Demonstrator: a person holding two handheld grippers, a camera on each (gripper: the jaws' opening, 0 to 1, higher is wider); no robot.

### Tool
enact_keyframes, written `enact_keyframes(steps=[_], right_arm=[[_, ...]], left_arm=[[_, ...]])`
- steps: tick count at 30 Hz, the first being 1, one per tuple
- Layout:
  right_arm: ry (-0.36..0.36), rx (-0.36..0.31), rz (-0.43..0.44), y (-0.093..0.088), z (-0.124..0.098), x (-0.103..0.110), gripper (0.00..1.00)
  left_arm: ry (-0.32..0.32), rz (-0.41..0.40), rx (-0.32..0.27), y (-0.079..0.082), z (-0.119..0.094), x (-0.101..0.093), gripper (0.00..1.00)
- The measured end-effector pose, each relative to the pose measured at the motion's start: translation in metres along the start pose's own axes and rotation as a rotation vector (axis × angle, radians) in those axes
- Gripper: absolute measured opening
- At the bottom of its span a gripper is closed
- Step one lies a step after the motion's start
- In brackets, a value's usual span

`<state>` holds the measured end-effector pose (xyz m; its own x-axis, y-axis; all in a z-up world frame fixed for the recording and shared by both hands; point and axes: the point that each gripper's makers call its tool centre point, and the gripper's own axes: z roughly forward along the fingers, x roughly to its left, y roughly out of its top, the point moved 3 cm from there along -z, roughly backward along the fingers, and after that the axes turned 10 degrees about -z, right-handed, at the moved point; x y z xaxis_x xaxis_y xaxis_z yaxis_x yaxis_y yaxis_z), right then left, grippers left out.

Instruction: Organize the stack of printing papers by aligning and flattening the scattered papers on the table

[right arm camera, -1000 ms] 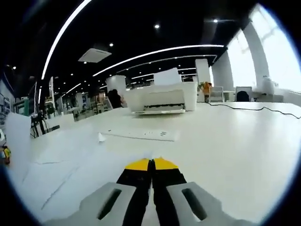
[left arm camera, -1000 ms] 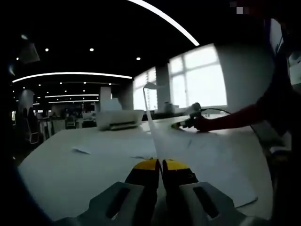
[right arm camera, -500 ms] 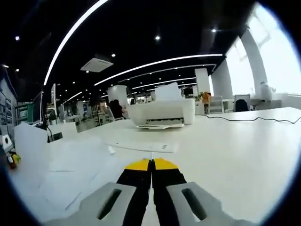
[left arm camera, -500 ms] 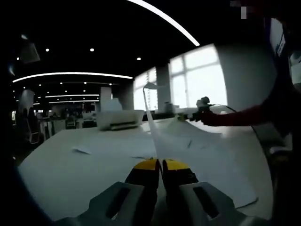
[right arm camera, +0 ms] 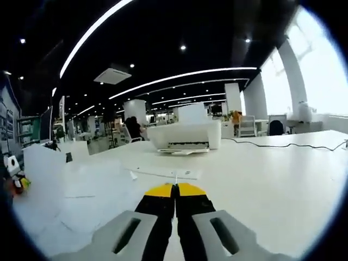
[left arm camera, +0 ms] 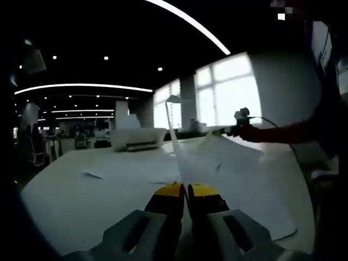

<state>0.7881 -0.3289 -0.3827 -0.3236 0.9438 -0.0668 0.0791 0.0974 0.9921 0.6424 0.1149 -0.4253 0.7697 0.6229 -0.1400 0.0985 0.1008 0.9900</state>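
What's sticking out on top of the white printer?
A white sheet of paper stands up from the top of the printer on the table. How far it goes down inside is hidden by the printer's body.

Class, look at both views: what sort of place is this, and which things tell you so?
Probably an open-plan office: a white printer on a long white table, loose paper sheets, and ceiling strip lights.

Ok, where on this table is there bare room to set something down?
Bare tabletop lies to the right of the right gripper, between the printer and the black cable. In the left gripper view, the strip left of the left gripper is mostly bare. The loose papers crowd the middle.
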Motion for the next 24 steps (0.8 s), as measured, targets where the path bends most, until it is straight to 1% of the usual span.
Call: enact_keyframes(steps=[9,15,19,21,24], right_arm=[[-0.005,0.014,0.009,-0.002,-0.015,0.007,0.0],[-0.014,0.015,0.008,0.006,-0.031,0.007,0.0],[-0.02,-0.003,0.009,0.018,-0.048,0.008,0.0],[-0.02,-0.007,0.01,0.022,-0.051,0.009,0.0],[-0.016,-0.029,0.008,0.036,-0.065,0.012,0.0]], left_arm=[[-0.003,-0.002,-0.004,0.001,0.0,0.001,0.08],[-0.002,-0.003,-0.005,0.001,-0.001,0.002,0.08],[0.0,-0.012,-0.007,0.001,-0.001,0.003,0.08],[0.0,-0.011,-0.005,0.001,-0.001,0.003,0.08],[0.0,-0.012,-0.001,0.0,0.0,0.002,0.08]])
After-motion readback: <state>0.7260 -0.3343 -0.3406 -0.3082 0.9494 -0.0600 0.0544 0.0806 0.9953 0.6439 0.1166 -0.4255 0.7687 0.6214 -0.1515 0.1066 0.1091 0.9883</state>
